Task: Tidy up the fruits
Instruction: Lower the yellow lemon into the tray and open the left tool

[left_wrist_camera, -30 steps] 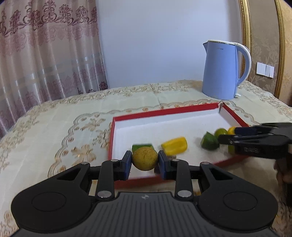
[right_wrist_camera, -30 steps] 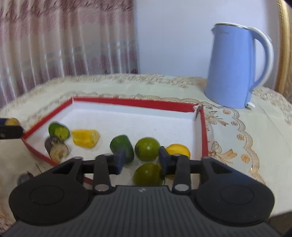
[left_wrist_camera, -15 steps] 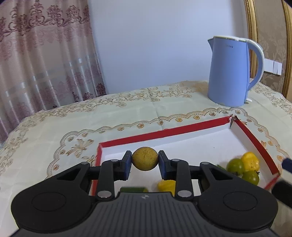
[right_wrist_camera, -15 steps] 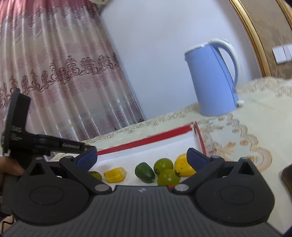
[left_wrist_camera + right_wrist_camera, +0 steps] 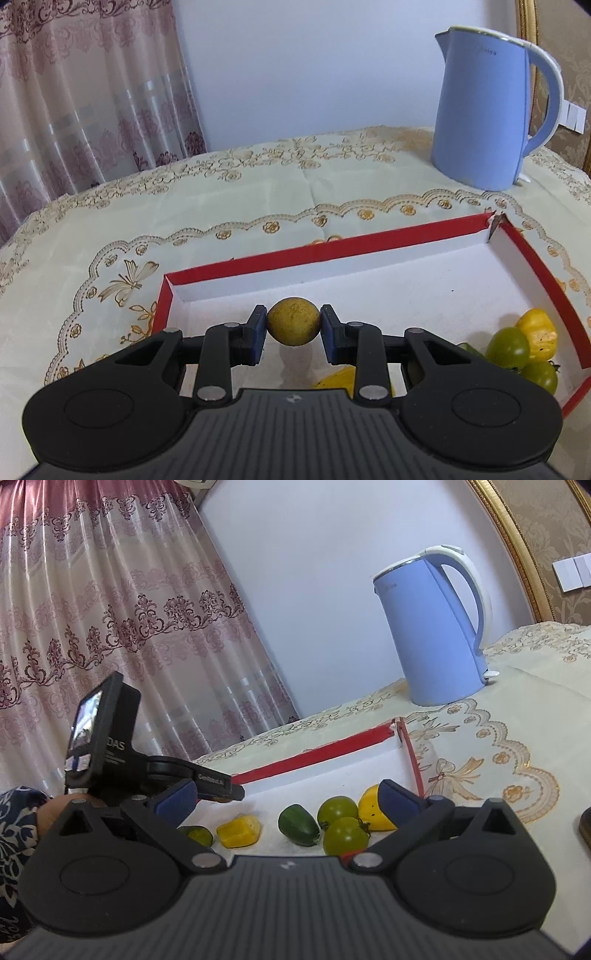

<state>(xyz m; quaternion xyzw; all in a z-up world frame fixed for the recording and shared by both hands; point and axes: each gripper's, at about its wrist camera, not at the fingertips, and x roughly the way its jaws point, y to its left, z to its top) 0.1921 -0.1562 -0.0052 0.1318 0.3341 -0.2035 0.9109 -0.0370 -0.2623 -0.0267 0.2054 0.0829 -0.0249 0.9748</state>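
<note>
Gripping a round, speckled yellow fruit (image 5: pixel 293 321) between blue pads, the left gripper (image 5: pixel 293 326) holds it over the near left part of the red-rimmed, white-lined tray (image 5: pixel 332 254). The right gripper (image 5: pixel 286 797) has just been opening; its jaws stand wide with nothing pressed between them. Only the right wrist view shows the left gripper from the side, with a patterned sleeve (image 5: pixel 14 823), and the tray's smooth green tomatoes (image 5: pixel 345 834), oblong green fruit (image 5: pixel 298 825) and yellow pepper piece (image 5: pixel 239 830) clearly. Beyond, a glossy blue kettle (image 5: pixel 484 110) stands on the embroidered tablecloth (image 5: pixel 147 221).
</note>
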